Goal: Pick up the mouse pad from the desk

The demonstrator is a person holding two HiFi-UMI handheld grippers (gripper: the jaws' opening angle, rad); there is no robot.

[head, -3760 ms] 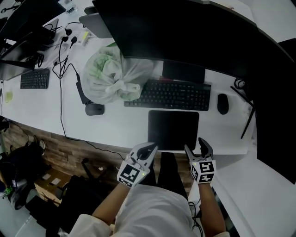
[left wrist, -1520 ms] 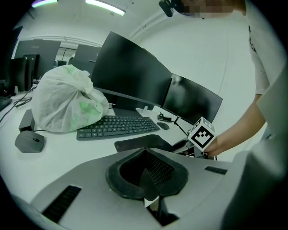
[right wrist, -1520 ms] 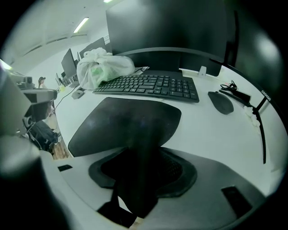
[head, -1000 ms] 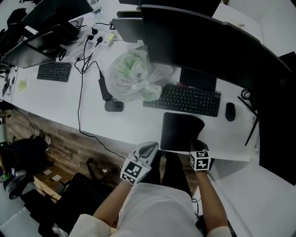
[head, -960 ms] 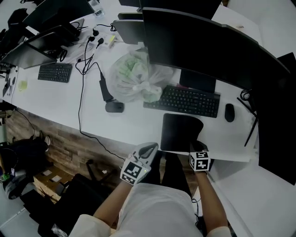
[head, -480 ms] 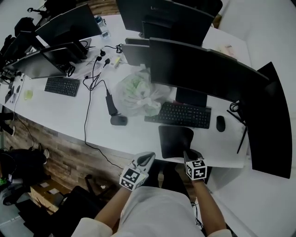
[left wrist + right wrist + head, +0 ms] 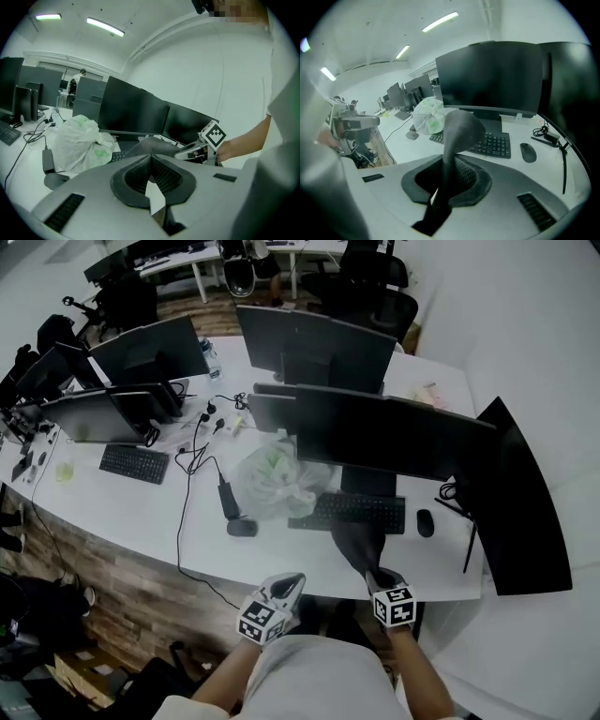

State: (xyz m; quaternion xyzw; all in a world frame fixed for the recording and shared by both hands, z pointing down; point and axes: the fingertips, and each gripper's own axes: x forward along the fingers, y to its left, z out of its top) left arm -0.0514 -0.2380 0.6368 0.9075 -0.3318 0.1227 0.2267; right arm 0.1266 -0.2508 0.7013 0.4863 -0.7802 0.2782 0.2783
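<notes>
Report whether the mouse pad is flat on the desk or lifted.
Lifted: pinched in the right tongs, the mouse pad rises above the desk and curls over at its free end.

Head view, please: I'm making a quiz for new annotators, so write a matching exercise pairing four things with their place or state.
1. floppy black mouse pad
2. small black computer mouse
3. knotted white plastic bag
4. left gripper

A. on the white desk, right of the black keyboard
B. holding nothing
C. pinched in the right gripper, raised off the desk
D. on the desk, left of the keyboard

Pairs: 1-C, 2-A, 3-D, 4-B
</notes>
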